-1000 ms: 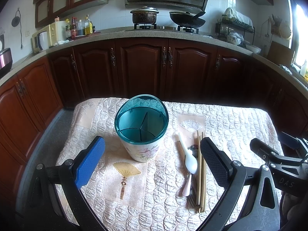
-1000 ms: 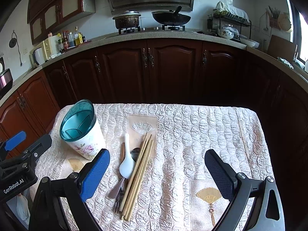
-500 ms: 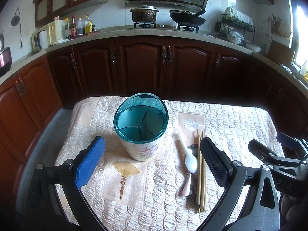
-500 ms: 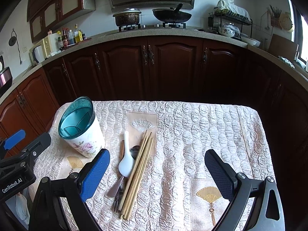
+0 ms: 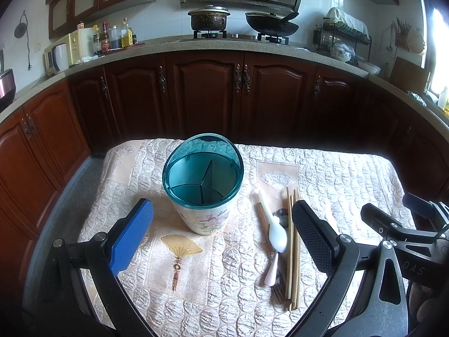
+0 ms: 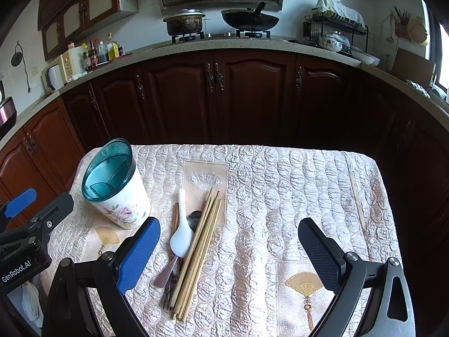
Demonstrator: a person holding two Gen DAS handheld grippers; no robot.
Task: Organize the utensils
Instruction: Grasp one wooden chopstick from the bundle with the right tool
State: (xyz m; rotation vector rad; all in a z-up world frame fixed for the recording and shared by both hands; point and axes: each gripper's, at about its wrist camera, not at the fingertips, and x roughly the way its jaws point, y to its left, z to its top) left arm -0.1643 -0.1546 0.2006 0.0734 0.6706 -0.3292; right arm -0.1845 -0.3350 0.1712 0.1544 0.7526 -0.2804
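Nothing picked up yet, judging by the empty utensil holder and the full pile just right of it. Easy to snag more than one piece here: white spoon lying partly over a metal spoon and a fork, touching the bundle of chopsticks, so a pinch on one likely drags or scatters its neighbours. Quilted cloth soft and bumpy, so low-lying chopsticks may slip out of a shallow grip or roll apart. Holder tall and light-looking; a nudge at its teal rim could tip it. One stray chopstick far right of the holder, near the cloth's edge, easily overlooked.

Left gripper hovering low in front of the holder, jaws spread wide with nothing between them, holder centred ahead. Right gripper hovering to the right of the holder, jaws likewise wide apart and empty, pile just inside its left finger.
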